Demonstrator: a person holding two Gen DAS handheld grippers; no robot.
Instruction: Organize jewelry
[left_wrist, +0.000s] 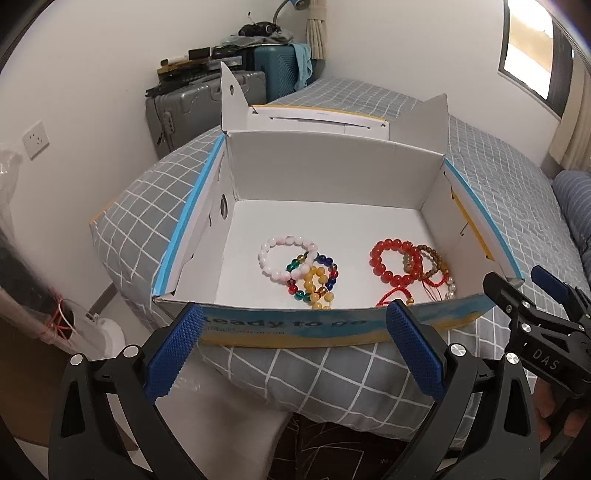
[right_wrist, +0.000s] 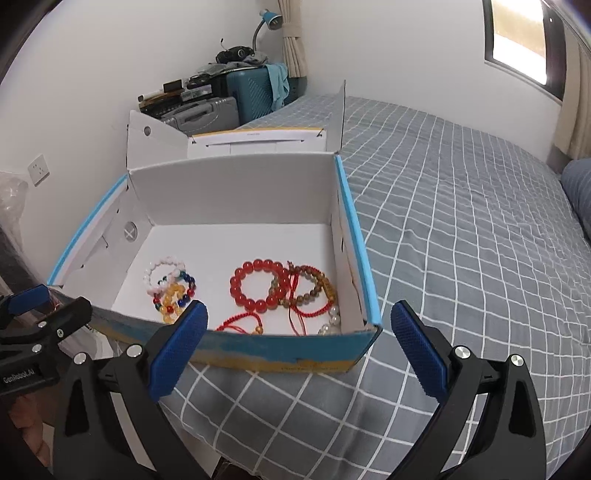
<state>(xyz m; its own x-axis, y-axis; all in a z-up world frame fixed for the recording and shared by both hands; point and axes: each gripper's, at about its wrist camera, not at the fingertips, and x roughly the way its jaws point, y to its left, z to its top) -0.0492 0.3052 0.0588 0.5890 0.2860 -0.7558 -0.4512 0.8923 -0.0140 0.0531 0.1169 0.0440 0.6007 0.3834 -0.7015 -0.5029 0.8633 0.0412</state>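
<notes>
An open white cardboard box (left_wrist: 332, 170) (right_wrist: 236, 192) with blue edges sits on the bed. Inside lie a pink bead bracelet (left_wrist: 275, 242) (right_wrist: 162, 264), a multicoloured bead bracelet (left_wrist: 327, 261) (right_wrist: 189, 281), a yellow bead bracelet (left_wrist: 317, 286) (right_wrist: 171, 297), a red bead bracelet (left_wrist: 391, 245) (right_wrist: 255, 266), a brown bead bracelet (left_wrist: 437, 260) (right_wrist: 321, 280) and red cord pieces (left_wrist: 397, 293) (right_wrist: 240, 319). My left gripper (left_wrist: 295, 314) is open and empty, just short of the box's near wall. My right gripper (right_wrist: 299, 317) is open and empty at the box's near right corner.
The bed has a grey checked cover (right_wrist: 461, 240). Suitcases (left_wrist: 207, 99) piled with clutter stand against the far wall. A blue striped pillow (right_wrist: 578, 188) lies at the right. A window (right_wrist: 517, 37) is at the upper right. A plastic-wrapped item (left_wrist: 29, 280) stands at the left.
</notes>
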